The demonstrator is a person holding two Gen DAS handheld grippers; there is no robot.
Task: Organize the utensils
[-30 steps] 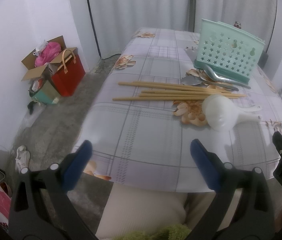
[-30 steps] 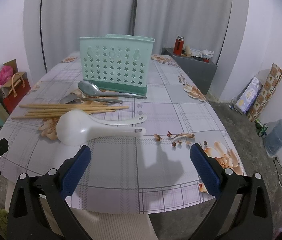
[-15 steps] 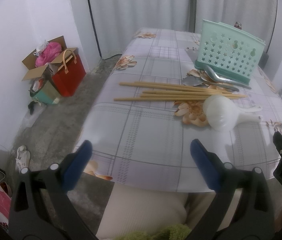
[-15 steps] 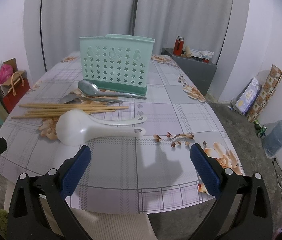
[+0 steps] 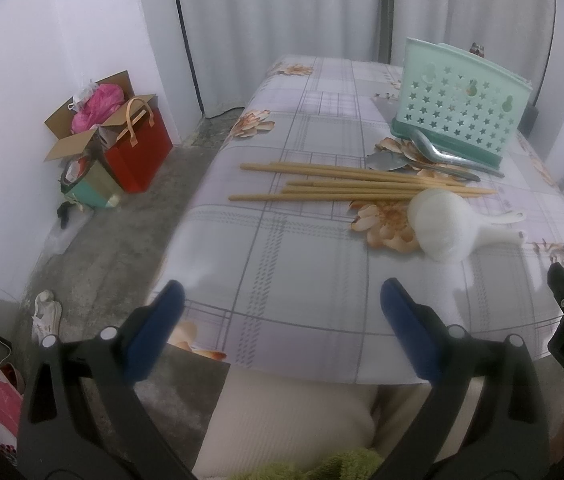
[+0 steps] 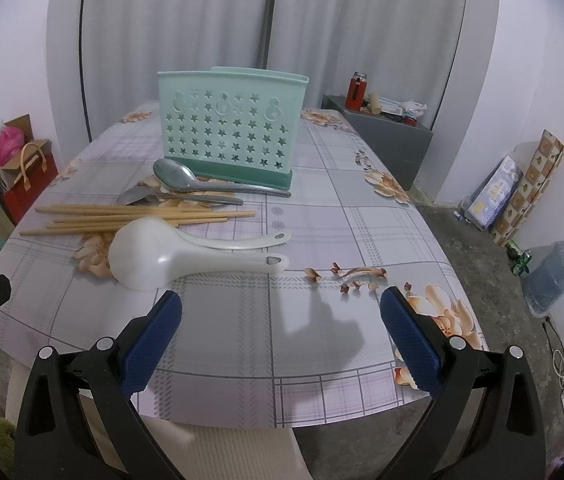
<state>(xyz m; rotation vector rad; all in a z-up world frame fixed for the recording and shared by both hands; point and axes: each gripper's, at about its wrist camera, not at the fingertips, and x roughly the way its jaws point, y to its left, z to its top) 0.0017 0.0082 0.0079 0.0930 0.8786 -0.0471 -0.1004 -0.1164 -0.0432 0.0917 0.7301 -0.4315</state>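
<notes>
A mint green utensil holder [image 6: 232,142] with star holes stands upright mid-table; it also shows in the left wrist view [image 5: 459,102]. In front of it lie a metal spoon [image 6: 202,180], a second metal utensil [image 6: 162,199], several wooden chopsticks [image 6: 138,218] and two white plastic ladles [image 6: 186,256]. In the left wrist view the chopsticks [image 5: 341,186] and ladles [image 5: 445,226] lie ahead to the right. My left gripper [image 5: 278,320] is open and empty over the table's near edge. My right gripper [image 6: 282,328] is open and empty, short of the ladles.
The table [image 6: 321,240] has a floral plaid cloth. On the floor left are a red bag [image 5: 138,152] and a cardboard box [image 5: 82,128]. On the right are a grey cabinet [image 6: 385,136] and a water jug [image 6: 553,280].
Both grippers have barely shifted; the left wrist view has drifted very slightly. Nothing on the table has moved.
</notes>
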